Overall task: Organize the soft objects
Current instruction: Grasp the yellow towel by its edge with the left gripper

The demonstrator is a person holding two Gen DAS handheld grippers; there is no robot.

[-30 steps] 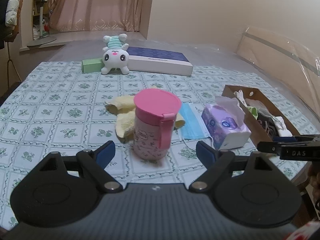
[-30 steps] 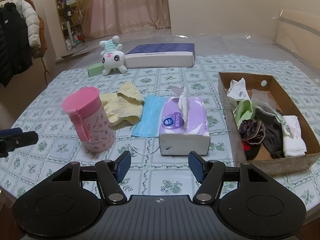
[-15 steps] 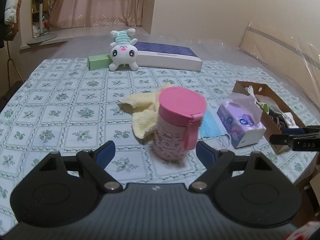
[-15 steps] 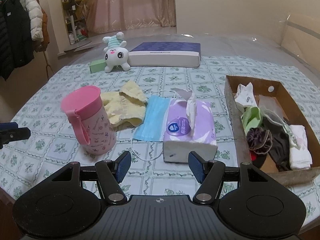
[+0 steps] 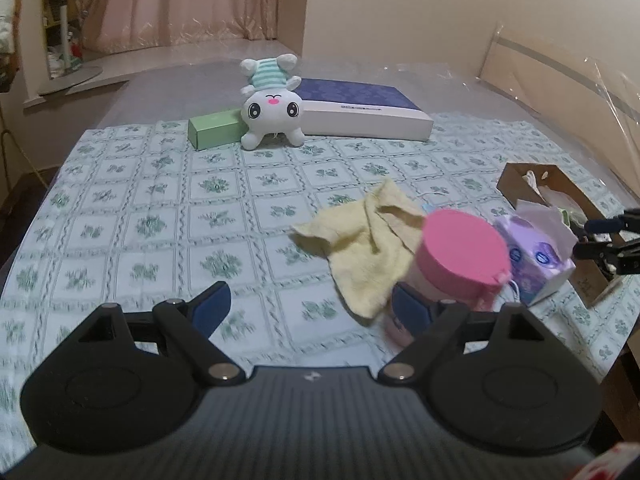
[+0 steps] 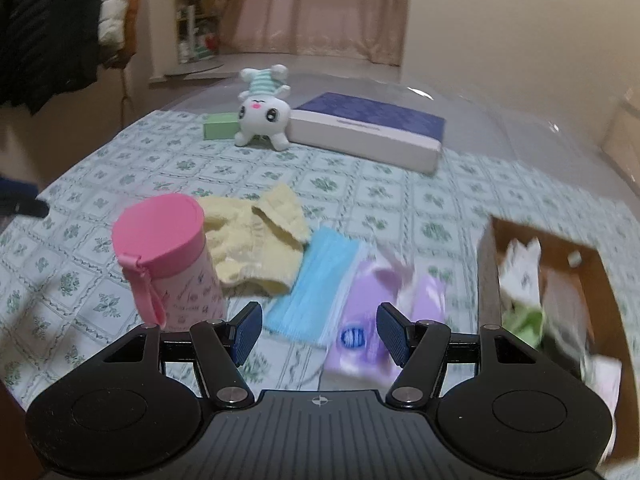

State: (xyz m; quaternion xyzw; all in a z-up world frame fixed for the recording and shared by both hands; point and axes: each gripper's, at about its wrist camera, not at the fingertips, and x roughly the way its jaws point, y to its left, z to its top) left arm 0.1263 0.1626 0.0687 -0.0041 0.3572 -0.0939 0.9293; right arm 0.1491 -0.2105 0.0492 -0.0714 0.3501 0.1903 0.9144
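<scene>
One flat blue pleated face mask [image 6: 316, 284] is seen fully only from the right wrist; both the left gripper [image 5: 310, 308] and the right gripper [image 6: 318, 330] are spread, empty.

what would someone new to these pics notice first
The pink lidded cup stands out near the front of the flowered tablecloth, with a crumpled yellow cloth right behind it. At the far edge a white plush bunny sits upside down between a green box and a flat navy box. Both grippers hang open and empty.
</scene>
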